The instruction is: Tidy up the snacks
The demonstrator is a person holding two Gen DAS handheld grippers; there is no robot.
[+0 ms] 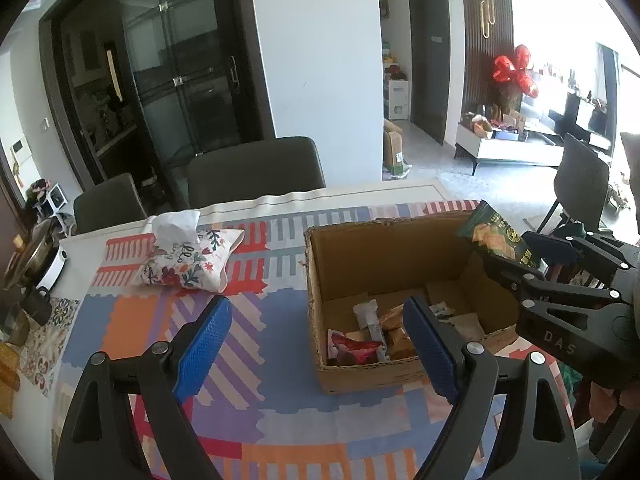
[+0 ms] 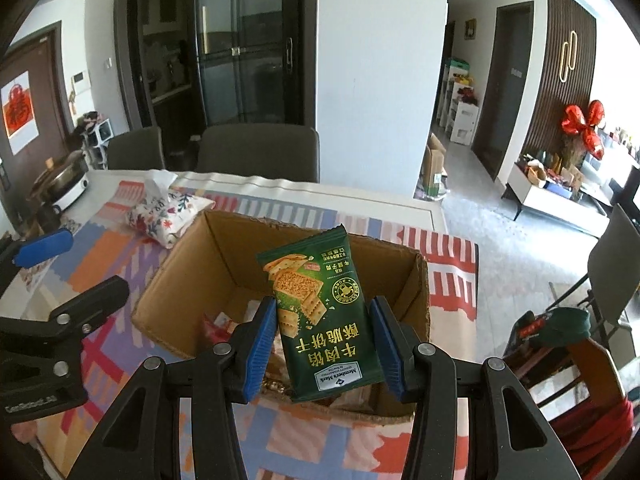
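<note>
An open cardboard box (image 1: 344, 376) stands on the patterned tablecloth and holds several snack packets (image 1: 372, 340). My right gripper (image 2: 326, 344) is shut on a green cracker packet (image 2: 320, 312) and holds it above the box (image 2: 180, 276). In the left wrist view the packet (image 1: 496, 236) hangs over the box's right wall. My left gripper (image 1: 316, 344) is open and empty, low over the table just left of the box's near corner. Its blue pad (image 2: 44, 248) shows at the left of the right wrist view.
A floral tissue pouch (image 1: 188, 260) lies on the table behind and left of the box. An electric pot (image 1: 36, 256) stands at the table's left edge. Two dark chairs (image 1: 256, 172) stand at the far side. A red-and-green item (image 2: 560, 328) lies at the right.
</note>
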